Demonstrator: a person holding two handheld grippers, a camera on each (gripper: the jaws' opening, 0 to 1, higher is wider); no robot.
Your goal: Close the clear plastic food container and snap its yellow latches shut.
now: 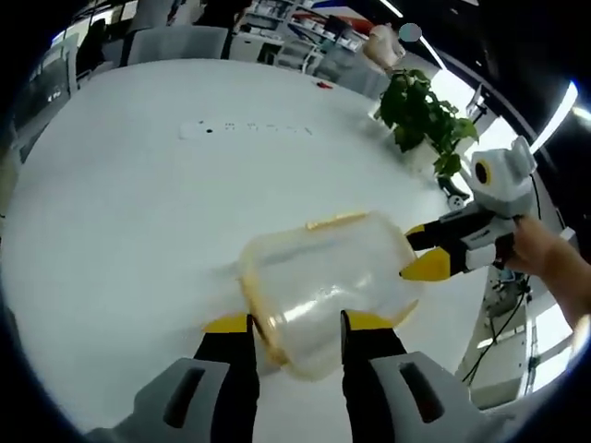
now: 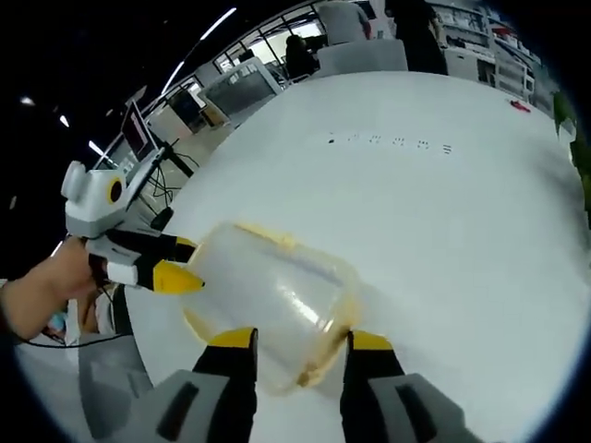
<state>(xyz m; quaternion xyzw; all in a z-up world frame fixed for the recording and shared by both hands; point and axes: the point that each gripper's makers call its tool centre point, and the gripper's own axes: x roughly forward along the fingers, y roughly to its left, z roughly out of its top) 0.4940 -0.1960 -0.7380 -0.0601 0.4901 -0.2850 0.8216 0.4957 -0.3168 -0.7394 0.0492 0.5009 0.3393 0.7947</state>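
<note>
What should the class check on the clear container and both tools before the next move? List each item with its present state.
1. Clear container lies between the left tool jaws: ok.
2. It also lies between the right tool jaws: ok.
3. Firm grip on either side: cannot tell.
4. Lid seated all round: cannot tell.
5. Yellow latches snapped shut: cannot tell.
6. White table beneath it: ok.

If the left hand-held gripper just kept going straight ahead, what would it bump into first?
The clear plastic container. It already sits between the left hand-held gripper jaws, so its body would likely be met at once. Beyond it lies the white table. Depth is hard to judge.
</note>
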